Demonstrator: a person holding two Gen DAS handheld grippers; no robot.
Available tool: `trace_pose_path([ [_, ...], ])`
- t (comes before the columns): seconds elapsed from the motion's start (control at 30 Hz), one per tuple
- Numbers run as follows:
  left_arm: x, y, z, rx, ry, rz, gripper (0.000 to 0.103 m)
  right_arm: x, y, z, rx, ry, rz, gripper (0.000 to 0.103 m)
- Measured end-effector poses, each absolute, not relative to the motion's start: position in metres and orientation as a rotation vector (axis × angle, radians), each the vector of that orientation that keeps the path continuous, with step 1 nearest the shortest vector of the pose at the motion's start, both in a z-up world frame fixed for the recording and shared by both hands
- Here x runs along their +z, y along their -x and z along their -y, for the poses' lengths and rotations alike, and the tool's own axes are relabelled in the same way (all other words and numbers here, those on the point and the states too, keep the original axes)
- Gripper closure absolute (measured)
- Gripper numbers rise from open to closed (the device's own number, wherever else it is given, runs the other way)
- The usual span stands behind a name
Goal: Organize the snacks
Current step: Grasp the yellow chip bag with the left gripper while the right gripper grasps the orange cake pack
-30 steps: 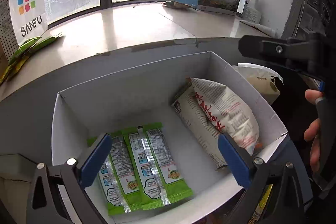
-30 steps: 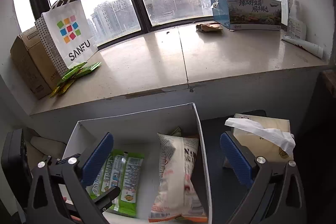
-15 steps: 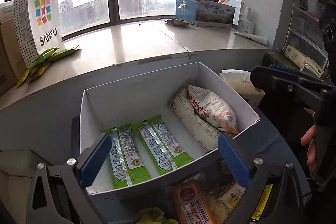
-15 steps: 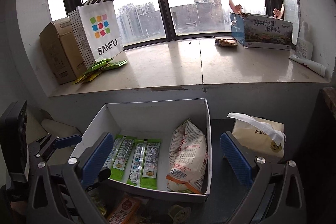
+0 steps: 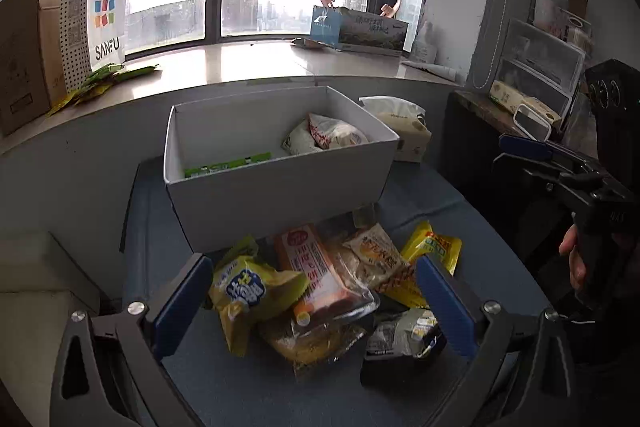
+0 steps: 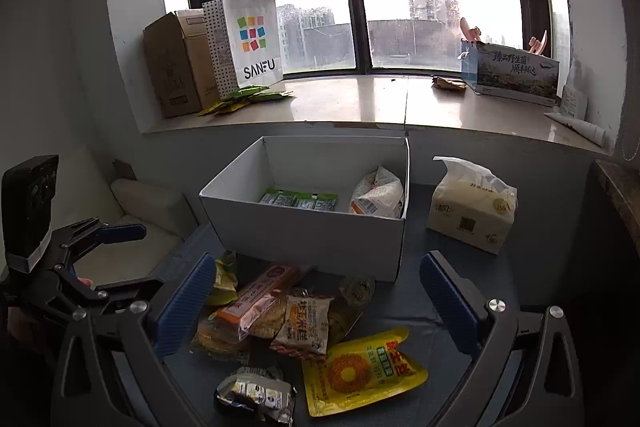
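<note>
Blue mat (image 6: 400, 307) below windowsill. Left gripper (image 5: 316, 301), right gripper (image 6: 316, 301): both spread apart, holding nothing. Loose snack pile (image 6: 280, 319) between fingers; white box (image 6: 312, 231) just beyond, 2 snack kinds inside.

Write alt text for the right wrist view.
Open right gripper hovers over a pile of loose snack packets on a blue surface, before a white box holding green packets and a white bag.

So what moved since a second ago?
Both tools, left and right, pulled back from the white cardboard box, open and empty, bringing the loose snack pile into view. The green packets and white bag stayed inside.
</note>
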State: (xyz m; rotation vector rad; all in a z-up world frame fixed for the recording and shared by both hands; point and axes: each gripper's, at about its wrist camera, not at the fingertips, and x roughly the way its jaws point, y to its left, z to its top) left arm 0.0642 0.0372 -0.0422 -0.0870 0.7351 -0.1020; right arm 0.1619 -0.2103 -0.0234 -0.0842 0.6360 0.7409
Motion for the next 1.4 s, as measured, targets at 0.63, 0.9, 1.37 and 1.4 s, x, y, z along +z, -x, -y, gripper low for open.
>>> trace_pose_path([
  [0.63,-0.138,-0.125,-0.118,0.142,0.664,-0.949,0.000,-0.054,-0.123,0.233,0.732,0.023,-0.707,0.000],
  [0.9,-0.173,-0.141,-0.128,0.207,0.789,-1.029,0.043,-0.058,-0.121,0.228,0.738,0.047,-0.718,0.000],
  [1.37,-0.074,-0.056,-0.078,-0.015,0.349,-0.670,0.046,-0.077,-0.139,0.206,0.758,0.055,-0.811,0.000],
  [1.4,-0.066,-0.049,-0.073,-0.023,0.328,-0.647,0.046,-0.079,-0.144,0.204,0.753,0.053,-0.823,0.000],
])
